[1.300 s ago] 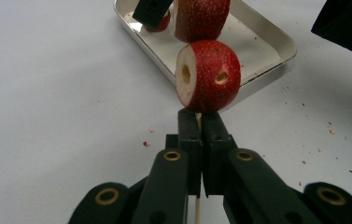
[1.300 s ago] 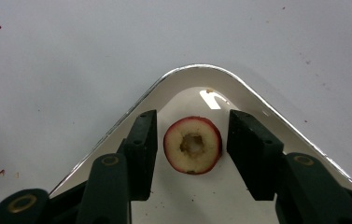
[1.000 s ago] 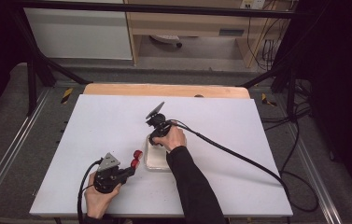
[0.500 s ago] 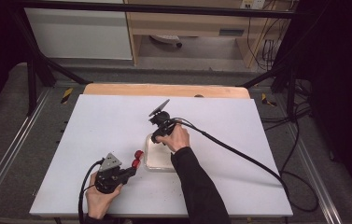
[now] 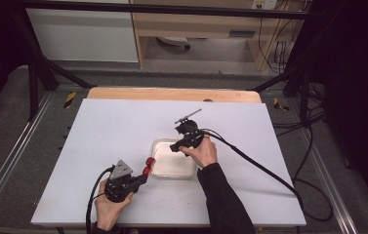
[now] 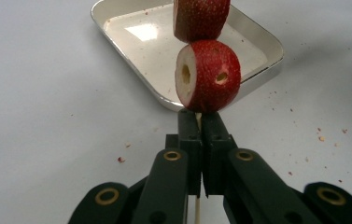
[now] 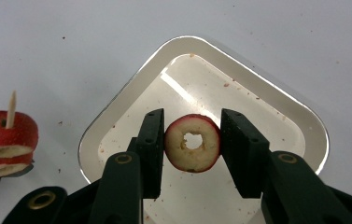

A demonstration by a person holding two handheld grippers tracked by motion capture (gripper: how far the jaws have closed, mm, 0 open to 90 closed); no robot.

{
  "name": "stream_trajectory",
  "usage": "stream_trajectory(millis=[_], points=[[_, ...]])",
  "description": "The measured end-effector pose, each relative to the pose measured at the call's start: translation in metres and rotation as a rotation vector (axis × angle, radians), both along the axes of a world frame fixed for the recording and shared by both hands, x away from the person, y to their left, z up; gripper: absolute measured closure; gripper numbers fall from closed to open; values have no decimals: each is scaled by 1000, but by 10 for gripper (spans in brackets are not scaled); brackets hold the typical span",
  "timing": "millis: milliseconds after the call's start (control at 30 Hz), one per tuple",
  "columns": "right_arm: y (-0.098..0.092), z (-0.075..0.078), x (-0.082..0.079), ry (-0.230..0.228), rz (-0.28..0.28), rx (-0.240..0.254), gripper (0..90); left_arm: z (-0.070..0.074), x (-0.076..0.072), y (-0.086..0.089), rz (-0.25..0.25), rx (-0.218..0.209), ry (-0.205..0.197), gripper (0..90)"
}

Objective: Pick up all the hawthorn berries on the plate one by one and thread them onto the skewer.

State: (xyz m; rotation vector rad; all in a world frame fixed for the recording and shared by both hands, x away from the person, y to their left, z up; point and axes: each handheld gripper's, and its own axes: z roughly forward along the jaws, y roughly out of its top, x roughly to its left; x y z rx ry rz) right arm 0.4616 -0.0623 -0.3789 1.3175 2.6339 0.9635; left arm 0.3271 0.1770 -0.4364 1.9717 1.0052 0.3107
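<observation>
— Red, round, pierced: two strawberry pieces [image 6: 207,74] stacked on a thin wooden skewer [image 7: 11,109], upper piece cut off by the top edge of the left gripper view.

— Skewer itself mostly hidden?

— Yes. Pale sliver between the jaws of the left gripper [image 6: 200,135], pointed tip poking out above the fruit in the right gripper view. Jaws pressed together on the stick, just below the lower piece.

— And the right gripper [image 7: 192,144]?

— Clamped from both sides on one strawberry slice [image 7: 193,142]: flat ring, red rim, pale flesh, ragged hole through the middle. Held over the tray [image 5: 161,146]; touching its floor or not, hard to say.

— Tray material?

— Shiny, metal-looking, shallow, rounded corners, speckled with tiny crumbs. One tray, sitting near the middle of the white table [image 5: 103,131].

— Count of fruit?

— Three pieces altogether: two skewered, one gripped. From the high view, skewered pieces just beside the tray's near left corner, too small for detail. Red specks scattered on the tabletop, matte and smooth otherwise.

— Hands?

— Two, each wrapped around a gripper handle; dark sleeve [image 5: 223,200] on the right arm.
</observation>
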Motion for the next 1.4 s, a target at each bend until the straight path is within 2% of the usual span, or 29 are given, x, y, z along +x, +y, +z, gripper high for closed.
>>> stream_trajectory(millis=[167, 233, 333, 467, 567, 800, 1067, 1333, 1400], points=[[-20, -2, -12, -37, -28, 77, 617, 1, 0, -10, -12, 4, -4, 880], [-27, -2, -17, -57, -38, 116, 617, 0, 2, -14, -36, -3, -25, 880], [-37, -2, -24, -82, -55, 155, 617, 1, 1, -20, -36, 5, -31, 880], [-48, -3, -34, -119, -78, 245, 617, 2, -2, -27, -34, 7, -20, 881], [-54, -5, -40, -147, -98, 299, 617, 2, -2, -30, -40, 11, -22, 880], [-61, -13, -46, -207, -140, 384, 617, 4, -4, -38, -42, 3, -34, 880], [-71, -10, -53, -295, -198, 513, 617, 6, -5, -50, -53, -19, -40, 880], [-76, -4, -58, -320, -212, 580, 617, 11, -7, -58, -58, -46, -49, 881], [-77, -2, -59, -341, -216, 591, 617, 13, -8, -60, -55, -60, -52, 880]])
